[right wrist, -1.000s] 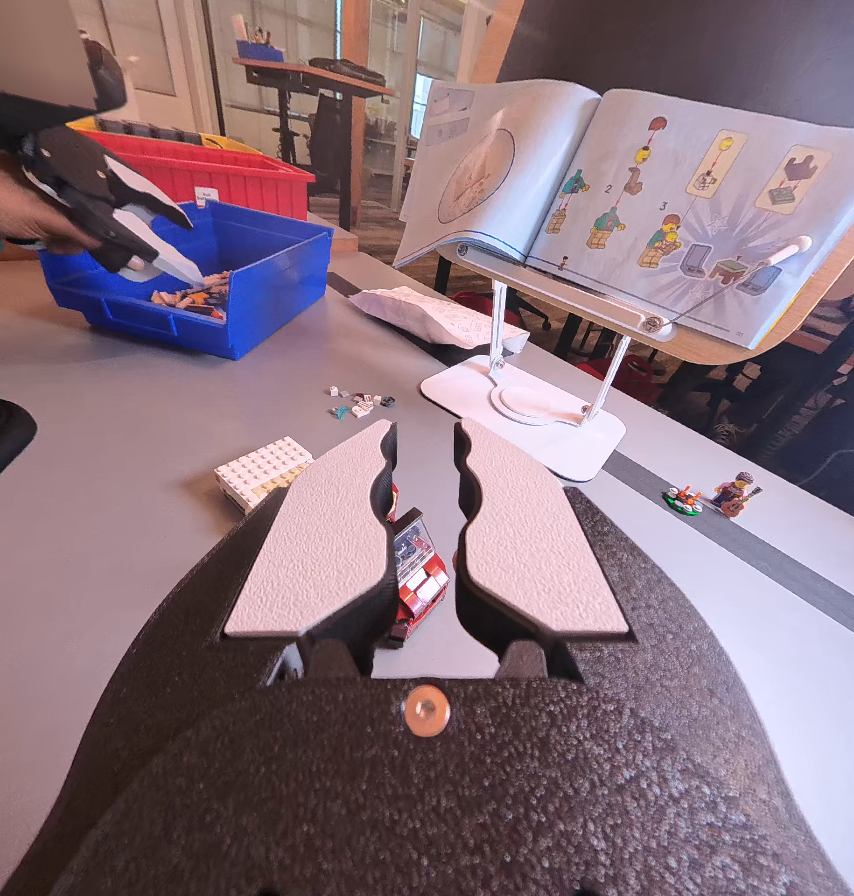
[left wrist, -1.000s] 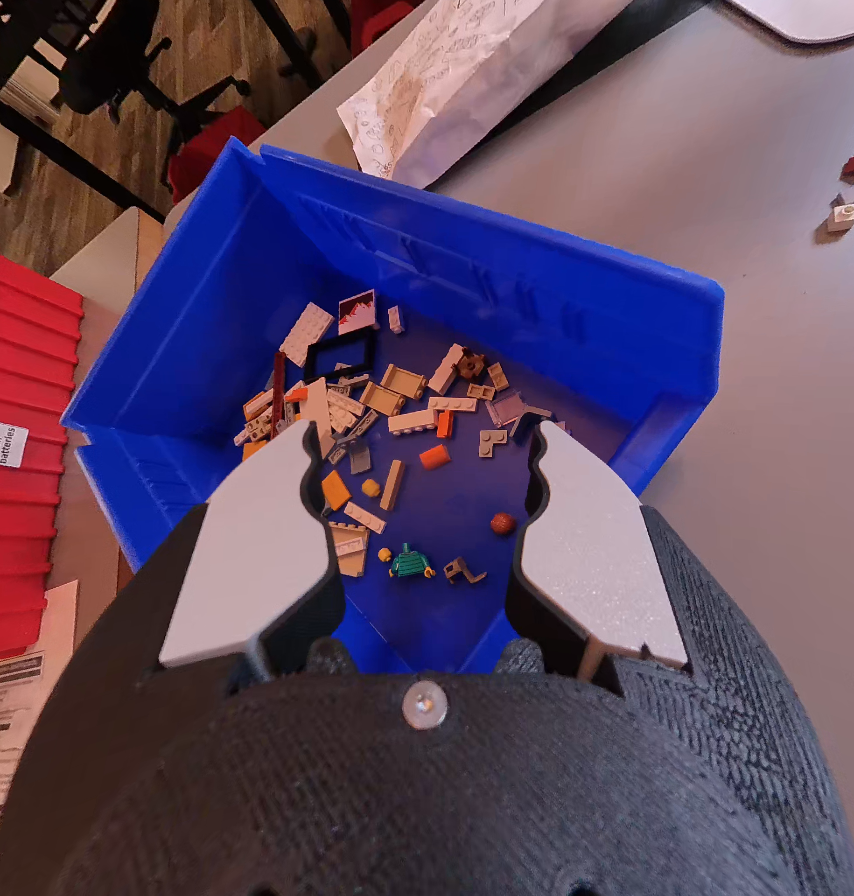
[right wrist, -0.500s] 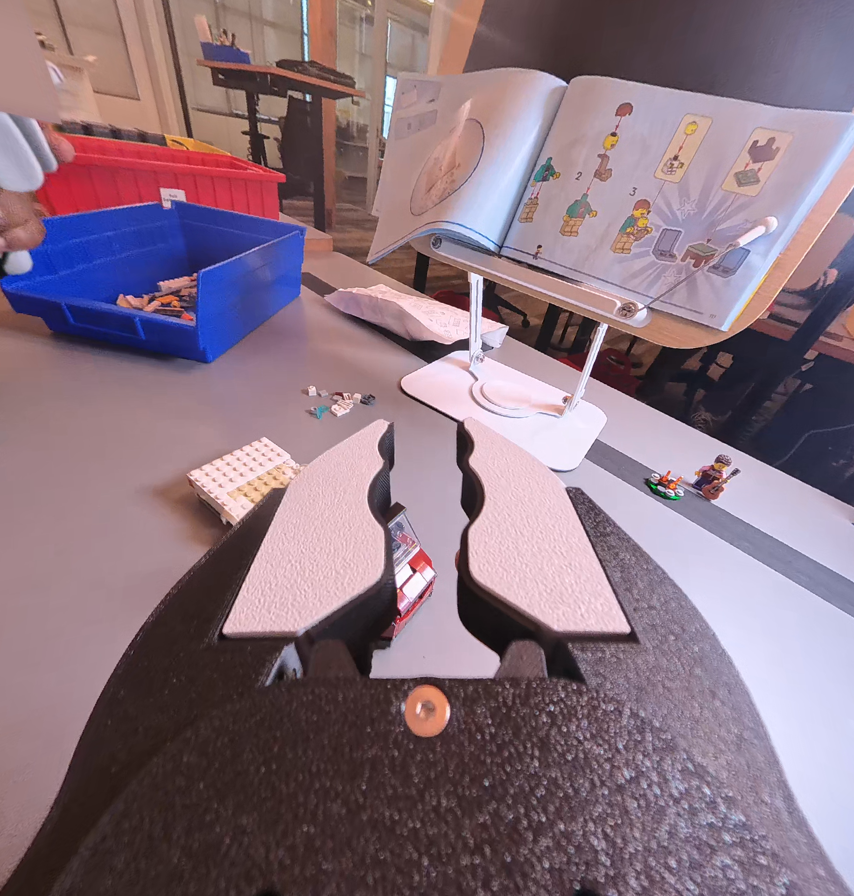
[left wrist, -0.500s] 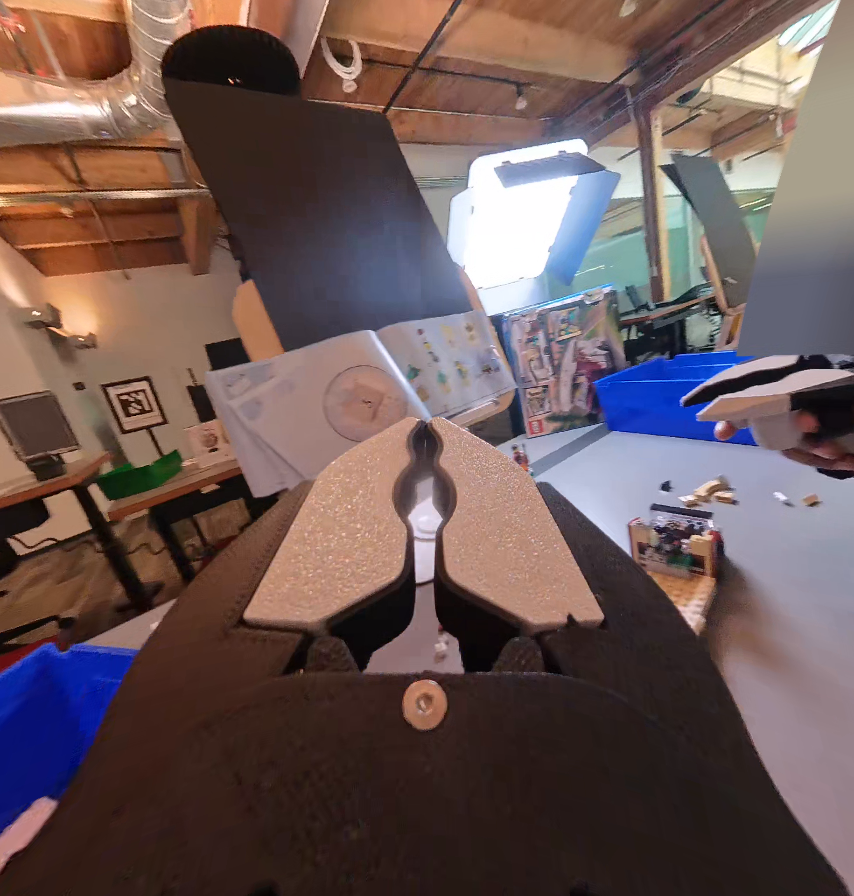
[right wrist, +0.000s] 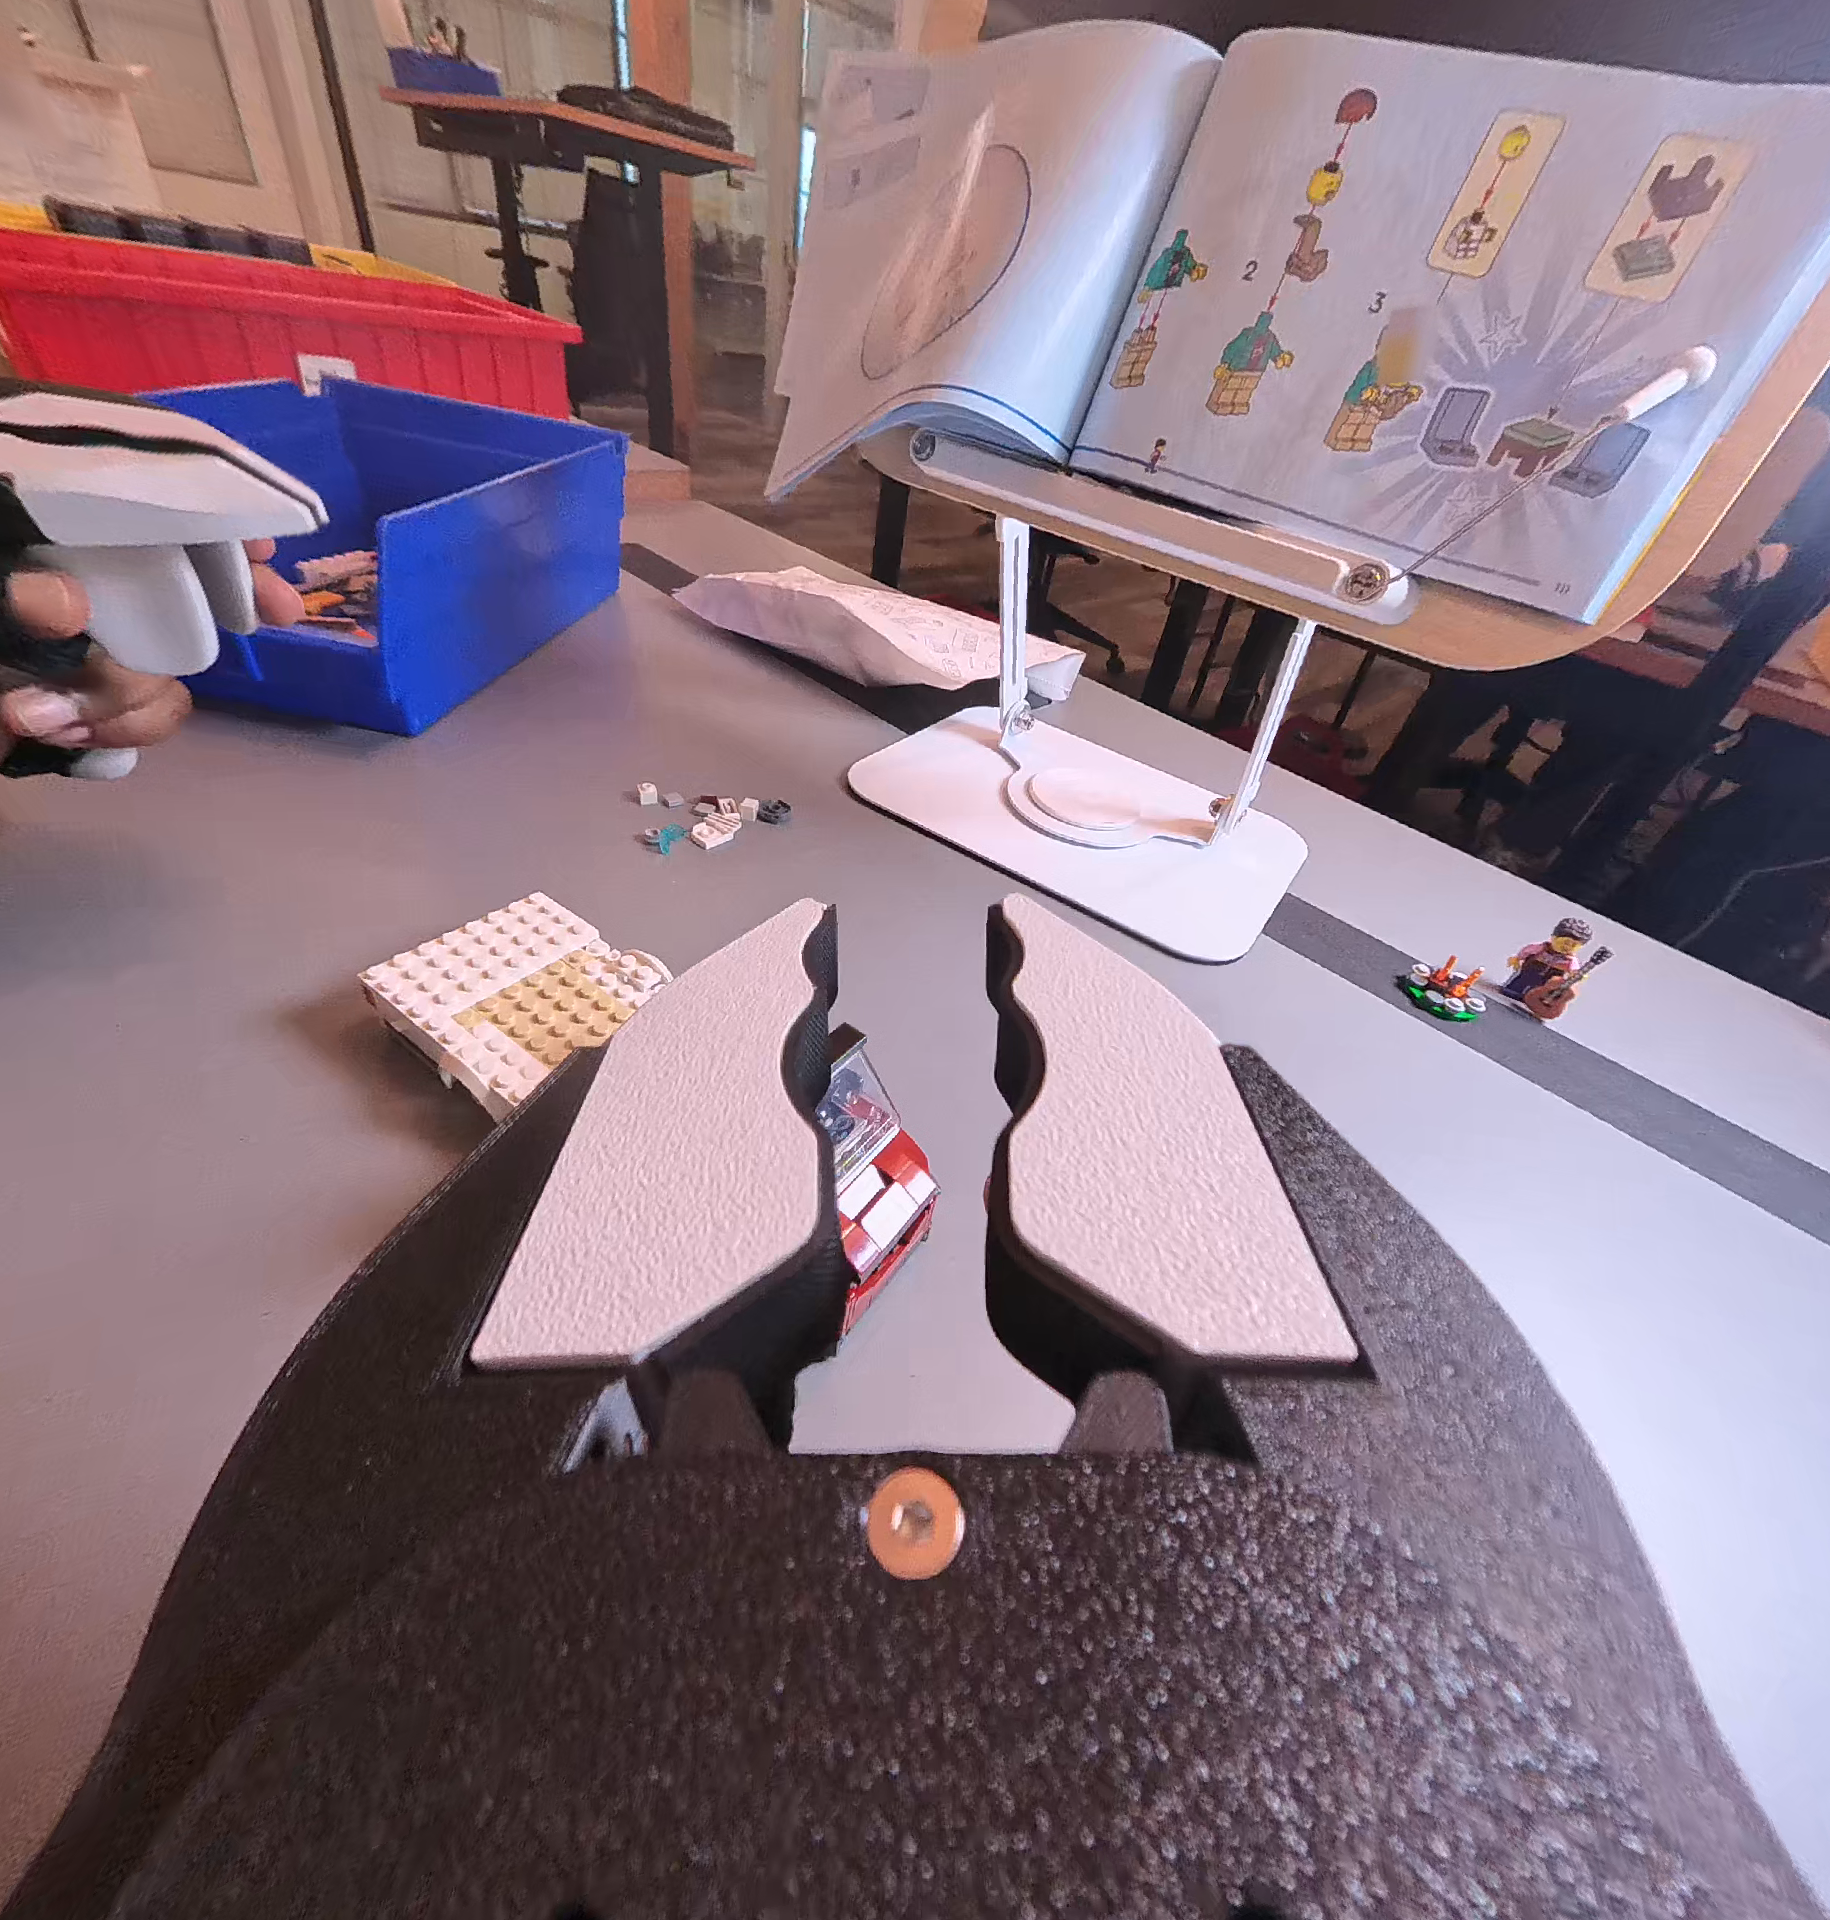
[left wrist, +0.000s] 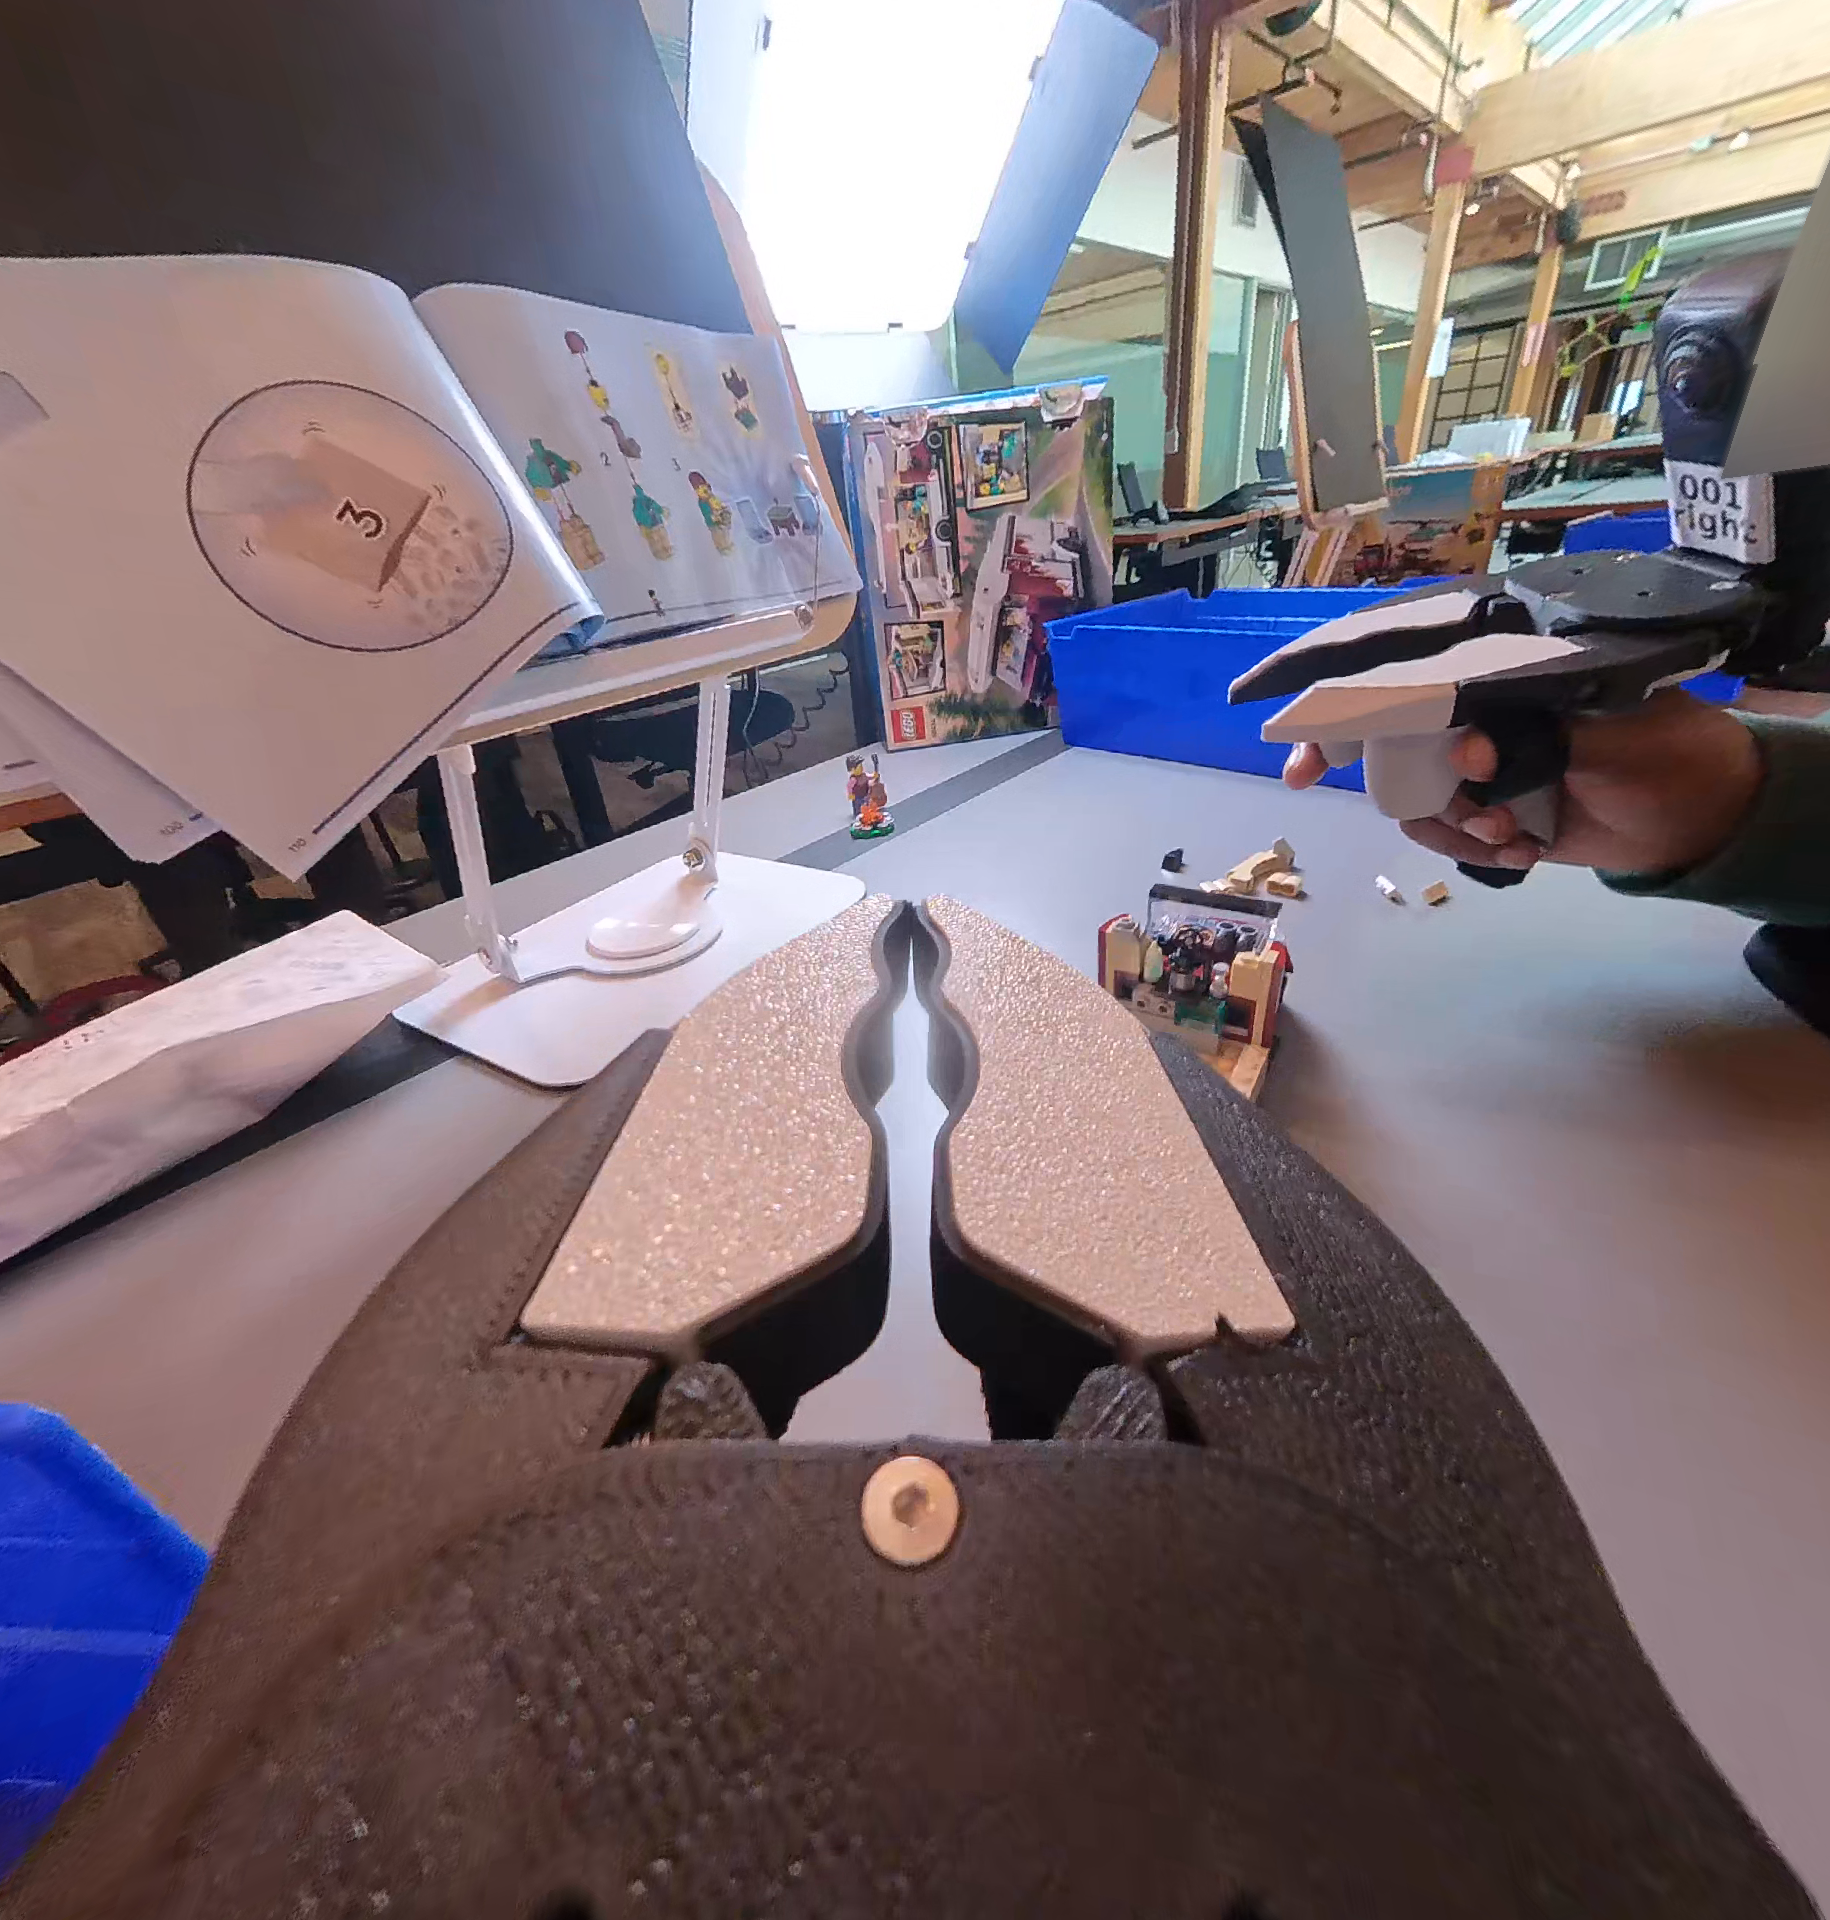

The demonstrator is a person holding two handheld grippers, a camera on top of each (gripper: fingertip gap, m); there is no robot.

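Observation:
My left gripper [left wrist: 911,914] is shut, its fingertips together, and is held low over the grey table [left wrist: 1513,1195], pointing at the white book stand [left wrist: 620,966]. It also shows in the right wrist view [right wrist: 308,509], in a hand beside the blue bin [right wrist: 454,540] of loose bricks. My right gripper [right wrist: 911,925] is open, with nothing between its fingers. It hovers above a small red brick-built model [right wrist: 880,1174] standing on the table. The left wrist view shows the right gripper [left wrist: 1254,707] raised well above that model [left wrist: 1191,977].
A white and tan studded plate [right wrist: 506,987] lies left of the model. Small loose pieces [right wrist: 713,816] lie farther off. An open instruction book [right wrist: 1306,260] sits on the stand, with a white paper bag [right wrist: 869,623] beside it. A minifigure with a guitar [right wrist: 1555,966] stands to the right. A red bin [right wrist: 215,312] is behind the blue one. Tip to tip, the grippers are about 20 cm apart.
My left gripper was open over the bricks in the blue bin; it shut, lifted out and swung level over the table. My right gripper opened a little wider and barely moved.

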